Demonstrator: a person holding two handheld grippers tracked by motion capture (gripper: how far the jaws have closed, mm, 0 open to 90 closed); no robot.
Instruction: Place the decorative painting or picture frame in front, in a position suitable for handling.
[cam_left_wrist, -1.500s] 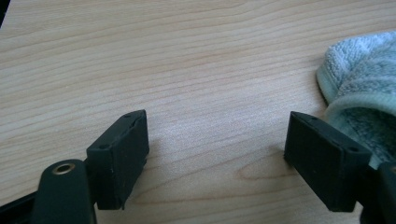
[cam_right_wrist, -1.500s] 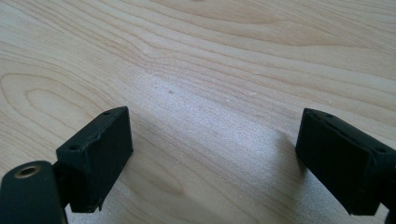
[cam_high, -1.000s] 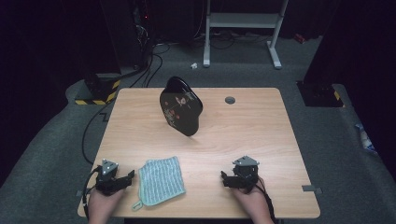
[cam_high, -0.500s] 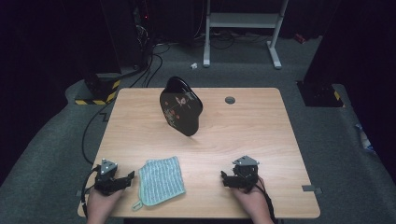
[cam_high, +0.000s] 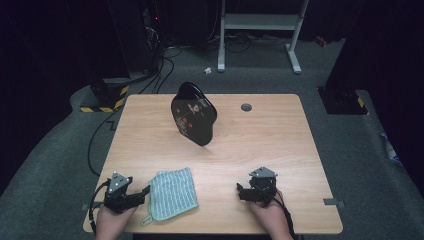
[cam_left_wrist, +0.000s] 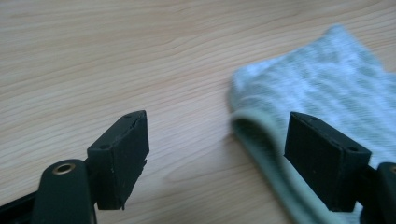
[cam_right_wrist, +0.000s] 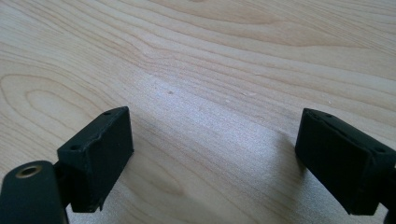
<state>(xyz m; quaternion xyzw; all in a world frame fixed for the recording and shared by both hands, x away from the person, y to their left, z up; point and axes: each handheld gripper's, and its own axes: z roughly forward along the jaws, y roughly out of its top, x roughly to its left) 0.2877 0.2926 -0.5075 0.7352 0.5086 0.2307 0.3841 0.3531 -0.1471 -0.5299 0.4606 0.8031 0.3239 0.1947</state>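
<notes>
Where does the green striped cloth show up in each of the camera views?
High view: green striped cloth lies near the front edge, just right of the left gripper.
Left gripper view: right half, its hem by the right jaw.
Right gripper view: not in it.
Shared landmark: wooden table.

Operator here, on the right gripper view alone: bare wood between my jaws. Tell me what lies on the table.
Observer: A pale green striped cloth lies flat near the front edge, beside the left gripper.
Operator: Report that gripper's jaws.
Observer: Open, in the left gripper view; the cloth's hemmed edge sits just ahead of them, not gripped.
Operator: Name anything else.
Observer: A black lacquer plate with a flower pattern stands tilted on edge toward the table's far side.
</notes>
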